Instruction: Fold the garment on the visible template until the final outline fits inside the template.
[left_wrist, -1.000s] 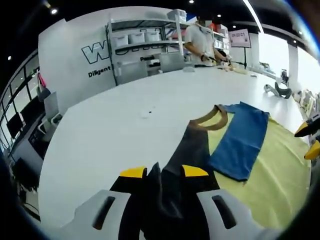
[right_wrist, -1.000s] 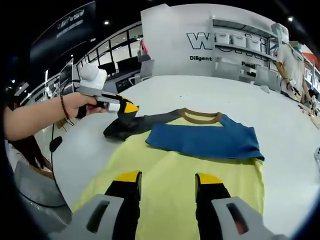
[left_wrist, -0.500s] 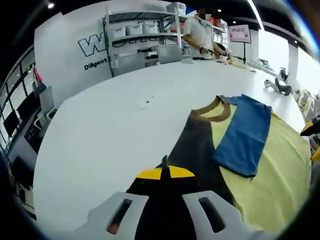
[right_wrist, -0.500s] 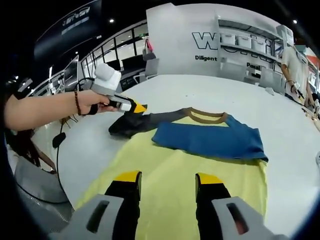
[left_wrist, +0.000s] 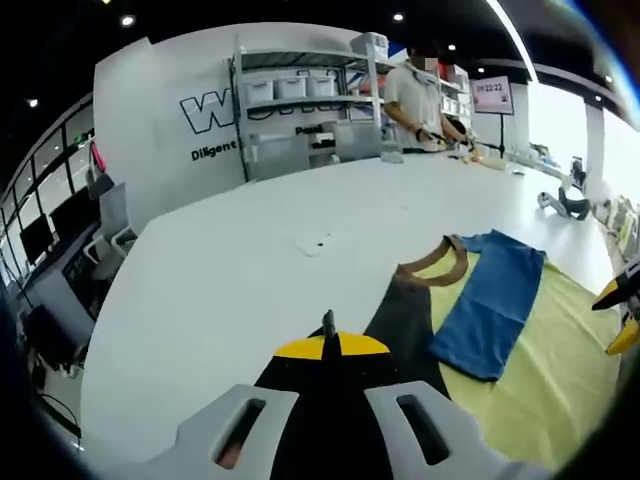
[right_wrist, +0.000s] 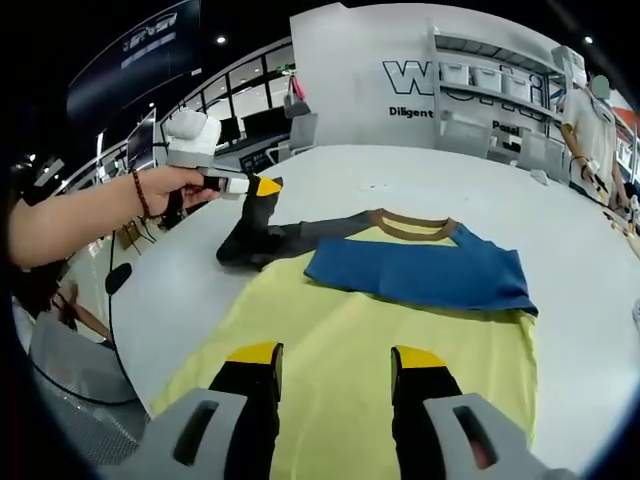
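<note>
Left gripper view had my left gripper (left_wrist: 331, 346) clenched on the dark sleeve (left_wrist: 400, 320), its yellow tips pinched together with a sliver of cloth poking up between them; in the right gripper view that sleeve (right_wrist: 262, 232) hung from it in a limp bunch, lifted off the white table (right_wrist: 560, 270). To its right lay the rest of the garment (right_wrist: 380, 340): a pale yellow body spread flat, a brown ribbed collar (right_wrist: 405, 222) at the far end, and the blue sleeve (right_wrist: 420, 275) already folded across the chest as a neat rectangle with soft edges. My right gripper (right_wrist: 335, 358) hovered over the yellow hem with its jaws parted and nothing between them. I could not make out any template outline under the shirt, so I judged only that the garment sat near the table's middle. The fabric looked thin, matte and floppy, a knit that drapes rather than holds a crease. My worry was that carrying the dark sleeve across with only one pinch point would drag the shoulder and collar along, skewing the body and disturbing the blue fold. With the hem not pinned, the whole shirt could also slide on the smooth tabletop. A shallow bite might let the sleeve slip out partway.
</note>
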